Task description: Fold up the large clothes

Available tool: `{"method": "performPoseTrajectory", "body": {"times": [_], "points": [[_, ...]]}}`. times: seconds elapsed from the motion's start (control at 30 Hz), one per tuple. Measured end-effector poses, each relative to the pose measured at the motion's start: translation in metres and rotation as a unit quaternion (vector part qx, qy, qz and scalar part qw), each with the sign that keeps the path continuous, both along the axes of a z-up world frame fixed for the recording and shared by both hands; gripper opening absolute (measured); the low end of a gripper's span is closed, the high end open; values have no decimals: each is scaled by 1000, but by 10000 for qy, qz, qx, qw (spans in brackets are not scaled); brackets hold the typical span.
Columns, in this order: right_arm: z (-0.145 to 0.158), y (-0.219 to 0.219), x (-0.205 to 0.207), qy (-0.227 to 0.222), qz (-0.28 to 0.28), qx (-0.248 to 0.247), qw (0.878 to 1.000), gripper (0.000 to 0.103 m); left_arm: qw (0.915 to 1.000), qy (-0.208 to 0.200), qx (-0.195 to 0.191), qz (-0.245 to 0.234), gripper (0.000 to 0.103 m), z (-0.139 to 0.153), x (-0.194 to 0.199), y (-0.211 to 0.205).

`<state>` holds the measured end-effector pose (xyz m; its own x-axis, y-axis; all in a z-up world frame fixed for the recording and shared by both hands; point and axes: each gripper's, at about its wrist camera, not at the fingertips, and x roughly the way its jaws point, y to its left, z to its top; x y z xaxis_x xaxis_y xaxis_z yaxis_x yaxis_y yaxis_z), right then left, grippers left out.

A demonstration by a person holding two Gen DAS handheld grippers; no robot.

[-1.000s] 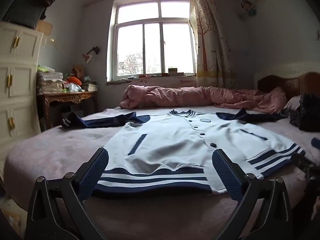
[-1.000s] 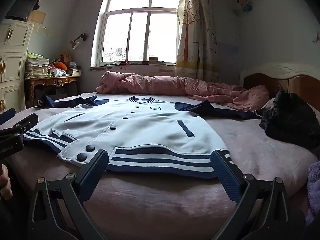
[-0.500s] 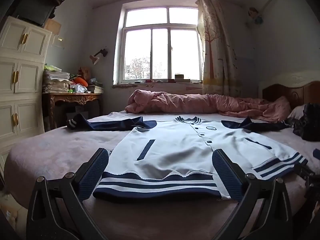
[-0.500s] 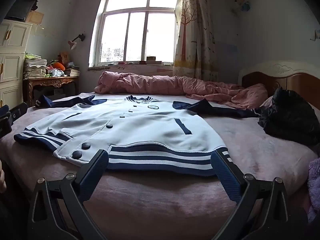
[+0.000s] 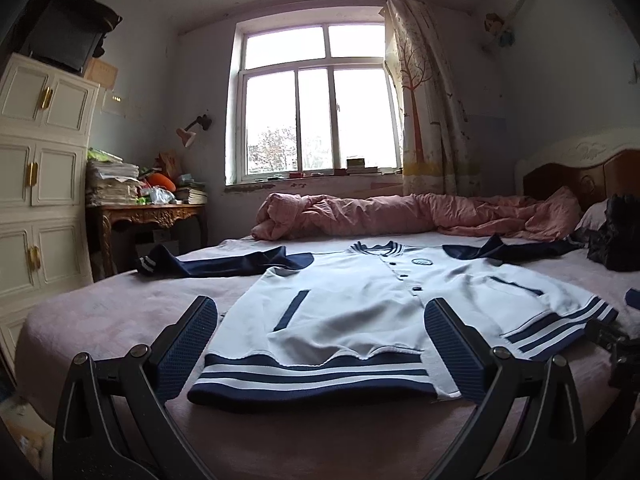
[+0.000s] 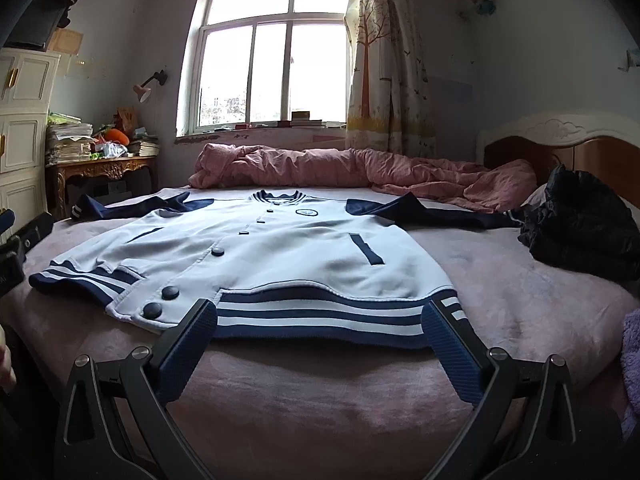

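A white baseball jacket (image 5: 360,312) with navy sleeves and a navy-striped hem lies flat, front up, on the pink bed (image 5: 100,320). It also shows in the right wrist view (image 6: 280,256). Both sleeves are spread out sideways. My left gripper (image 5: 320,348) is open and empty, low over the hem's left half. My right gripper (image 6: 320,340) is open and empty, just before the hem's right half. Neither touches the cloth.
A rolled pink quilt (image 5: 400,212) lies along the far side under the window. A black garment (image 6: 580,224) sits at the right by the headboard. A white cabinet (image 5: 36,184) and a cluttered wooden desk (image 5: 148,212) stand to the left. A purple cloth (image 6: 632,352) lies at the right edge.
Both grippers have dropped lower and come slightly closer to the jacket's hem. The jacket has not moved.
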<state>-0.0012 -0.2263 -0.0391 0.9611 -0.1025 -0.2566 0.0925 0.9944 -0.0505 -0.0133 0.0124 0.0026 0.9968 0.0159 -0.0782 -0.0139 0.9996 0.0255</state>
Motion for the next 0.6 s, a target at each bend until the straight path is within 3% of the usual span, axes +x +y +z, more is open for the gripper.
{"method": "performPoseTrajectory", "body": {"times": [0.33, 0.6], "points": [[-1, 1, 1, 10, 22, -6, 10000, 103, 10000, 52, 19, -10, 103, -1, 2, -1], [-3, 2, 3, 7, 38, -29, 10000, 103, 9997, -205, 86, 36, 103, 0, -6, -3]]}}
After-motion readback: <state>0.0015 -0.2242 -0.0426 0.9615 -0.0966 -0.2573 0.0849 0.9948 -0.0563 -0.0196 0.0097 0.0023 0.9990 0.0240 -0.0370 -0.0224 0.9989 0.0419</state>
